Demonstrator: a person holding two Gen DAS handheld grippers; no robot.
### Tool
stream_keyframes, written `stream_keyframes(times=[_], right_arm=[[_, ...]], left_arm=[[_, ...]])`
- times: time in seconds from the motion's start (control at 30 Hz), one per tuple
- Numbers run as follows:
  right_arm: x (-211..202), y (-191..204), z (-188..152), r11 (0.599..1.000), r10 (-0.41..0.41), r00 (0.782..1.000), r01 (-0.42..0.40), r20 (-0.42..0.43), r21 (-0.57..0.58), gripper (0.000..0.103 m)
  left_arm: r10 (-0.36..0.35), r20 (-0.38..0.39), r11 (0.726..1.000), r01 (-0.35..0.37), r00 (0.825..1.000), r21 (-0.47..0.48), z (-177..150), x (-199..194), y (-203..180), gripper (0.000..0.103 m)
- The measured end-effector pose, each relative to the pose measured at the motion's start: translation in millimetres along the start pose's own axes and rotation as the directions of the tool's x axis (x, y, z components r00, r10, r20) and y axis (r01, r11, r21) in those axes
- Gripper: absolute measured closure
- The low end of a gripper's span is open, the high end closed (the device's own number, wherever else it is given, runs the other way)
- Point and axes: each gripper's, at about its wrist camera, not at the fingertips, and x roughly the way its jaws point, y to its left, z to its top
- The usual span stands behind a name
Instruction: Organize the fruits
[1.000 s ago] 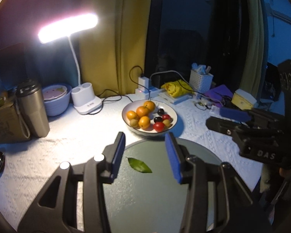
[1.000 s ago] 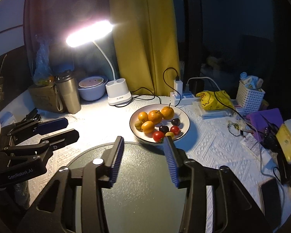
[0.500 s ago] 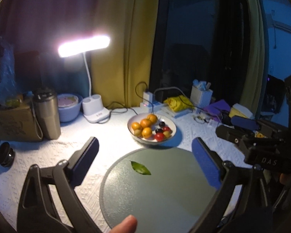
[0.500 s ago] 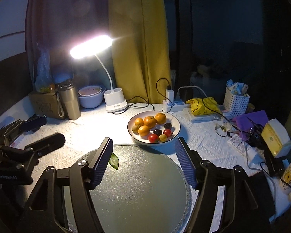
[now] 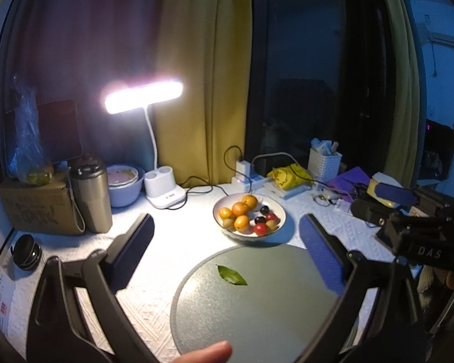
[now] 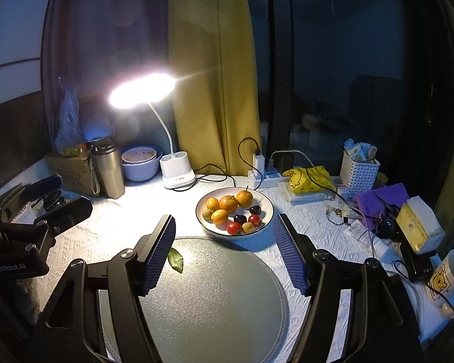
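The round mat (image 6: 215, 302) lies bare but for one leaf (image 6: 175, 259); the bowl (image 6: 266, 211) just beyond it holds the fruit: four oranges, two red tomatoes, two dark ones, two greenish. Both the left gripper (image 5: 227, 254) and right gripper (image 6: 224, 251) are spread, holding nothing. Probably best to pinch an edge fruit gently.

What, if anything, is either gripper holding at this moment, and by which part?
Nothing is held. The left gripper and the right gripper both stand wide open above the round grey-green tray, with only air between their pads; the fruit stays in the white bowl.
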Motion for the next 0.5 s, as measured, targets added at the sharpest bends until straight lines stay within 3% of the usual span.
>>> stream_keyframes(times=[0.5], right_arm=[[2.9, -1.2, 2.0, 1.000, 0.001, 1.000, -0.001, -0.002, 0.001, 0.033]], left_arm=[[-0.001, 0.000, 1.000, 0.001, 1.000, 0.004, 2.4, 7.7, -1.8, 0.006]])
